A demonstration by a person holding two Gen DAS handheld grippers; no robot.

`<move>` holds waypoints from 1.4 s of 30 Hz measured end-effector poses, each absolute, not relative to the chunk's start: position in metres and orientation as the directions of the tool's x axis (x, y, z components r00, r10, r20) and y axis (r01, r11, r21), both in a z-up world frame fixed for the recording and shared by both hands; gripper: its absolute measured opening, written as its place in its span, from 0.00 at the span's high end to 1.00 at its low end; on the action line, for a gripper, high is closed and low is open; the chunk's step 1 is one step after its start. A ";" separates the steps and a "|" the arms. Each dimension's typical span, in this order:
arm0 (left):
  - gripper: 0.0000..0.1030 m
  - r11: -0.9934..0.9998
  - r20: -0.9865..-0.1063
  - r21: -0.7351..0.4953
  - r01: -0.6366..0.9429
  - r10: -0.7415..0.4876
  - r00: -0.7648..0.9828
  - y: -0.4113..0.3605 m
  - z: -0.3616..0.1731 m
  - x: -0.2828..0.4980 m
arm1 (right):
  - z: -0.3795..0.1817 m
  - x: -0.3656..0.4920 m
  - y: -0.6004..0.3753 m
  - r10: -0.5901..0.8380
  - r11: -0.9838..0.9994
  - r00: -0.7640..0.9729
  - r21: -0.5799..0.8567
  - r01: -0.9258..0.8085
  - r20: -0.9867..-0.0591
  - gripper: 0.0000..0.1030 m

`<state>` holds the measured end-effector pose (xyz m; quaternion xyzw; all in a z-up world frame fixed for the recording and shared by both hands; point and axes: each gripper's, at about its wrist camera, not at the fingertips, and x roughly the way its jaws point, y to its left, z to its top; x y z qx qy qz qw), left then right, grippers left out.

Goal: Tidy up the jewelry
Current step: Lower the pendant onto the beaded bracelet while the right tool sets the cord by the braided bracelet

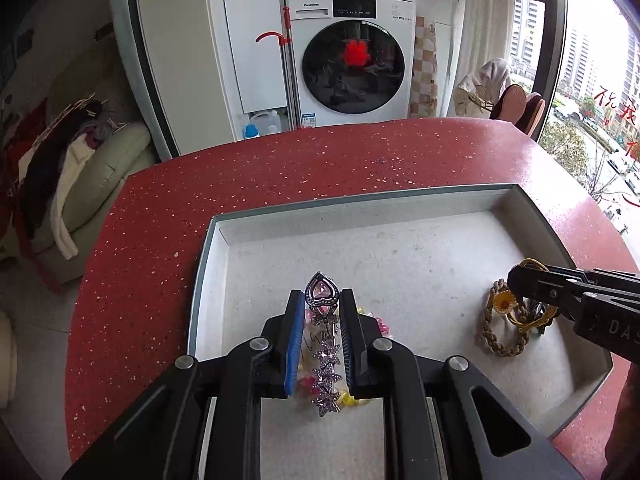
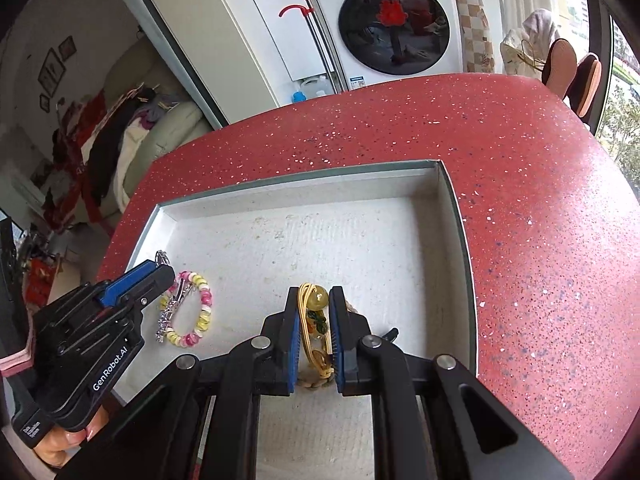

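Observation:
My left gripper (image 1: pixel 322 300) is shut on a silver hair clip with a pink heart and stars (image 1: pixel 322 294), held just above a pink and yellow bead bracelet (image 2: pixel 200 312) in the white tray (image 1: pixel 360 208). My right gripper (image 2: pixel 314 300) is shut on a yellow cord bracelet with an amber bead (image 2: pixel 316 300), low over the tray's right part. Under it lie a braided rope bracelet with a daisy (image 1: pixel 496 332) and a dark clip, mostly hidden. The left gripper also shows in the right wrist view (image 2: pixel 160 268), the right gripper in the left wrist view (image 1: pixel 520 280).
The tray (image 2: pixel 460 220) sits on a red speckled round table (image 1: pixel 280 160) near its front. Beyond the table stand a washing machine (image 1: pixel 352 60), a sofa with clothes (image 1: pixel 80 168) at left and a window at right.

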<state>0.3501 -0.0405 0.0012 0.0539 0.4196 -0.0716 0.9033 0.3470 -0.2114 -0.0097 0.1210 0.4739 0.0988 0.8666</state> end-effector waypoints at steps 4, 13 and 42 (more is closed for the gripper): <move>0.65 0.984 -0.772 0.061 0.170 -0.061 0.632 -0.043 -0.005 0.350 | -0.016 0.347 -0.215 0.275 0.953 0.527 0.301 -0.039 -0.804 0.85; 0.65 0.986 -0.790 0.070 0.148 -0.036 0.612 -0.042 -0.011 0.350 | -0.018 0.344 -0.215 0.281 0.951 0.521 0.305 -0.040 -0.806 0.50; 0.00 0.988 -0.703 0.037 0.151 -0.081 0.707 -0.024 0.030 0.317 | 0.033 0.283 -0.220 0.360 0.904 0.640 0.424 -0.059 -0.679 0.17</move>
